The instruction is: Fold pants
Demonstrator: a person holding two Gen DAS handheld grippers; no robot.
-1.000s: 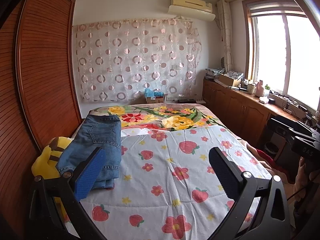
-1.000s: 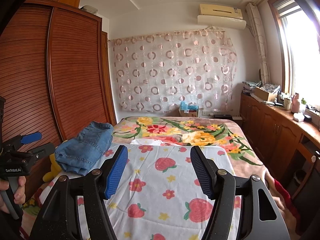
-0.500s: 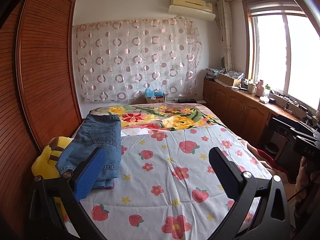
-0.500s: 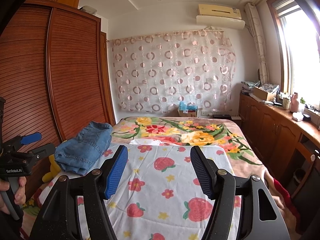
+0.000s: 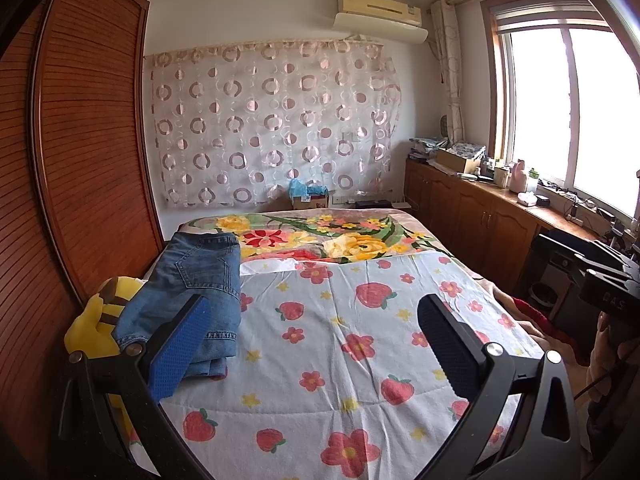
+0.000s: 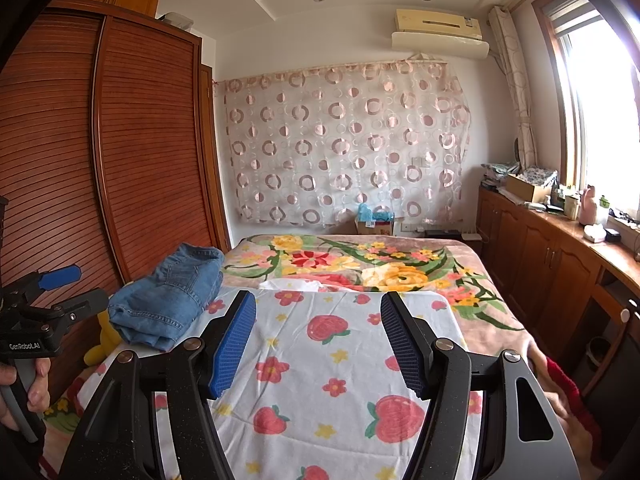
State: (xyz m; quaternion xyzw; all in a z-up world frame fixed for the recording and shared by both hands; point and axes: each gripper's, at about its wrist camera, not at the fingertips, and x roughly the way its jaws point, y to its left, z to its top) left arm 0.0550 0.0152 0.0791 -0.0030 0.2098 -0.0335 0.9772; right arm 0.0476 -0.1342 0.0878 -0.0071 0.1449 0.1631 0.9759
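Note:
Folded blue jeans [image 5: 200,284] lie in a stack at the left edge of the bed, also seen in the right wrist view [image 6: 170,296]. My left gripper [image 5: 316,344] is open and empty, held above the strawberry-print sheet [image 5: 340,352], its left finger just in front of the jeans. My right gripper [image 6: 318,340] is open and empty, held above the same sheet [image 6: 320,360], to the right of the jeans and apart from them. The left gripper also shows at the left edge of the right wrist view [image 6: 60,292].
A yellow plush toy [image 5: 92,324] sits between the jeans and the wooden wardrobe [image 5: 80,160] on the left. A floral blanket [image 5: 320,240] covers the far half of the bed. Wooden cabinets [image 5: 480,216] with clutter run along the right wall under the window.

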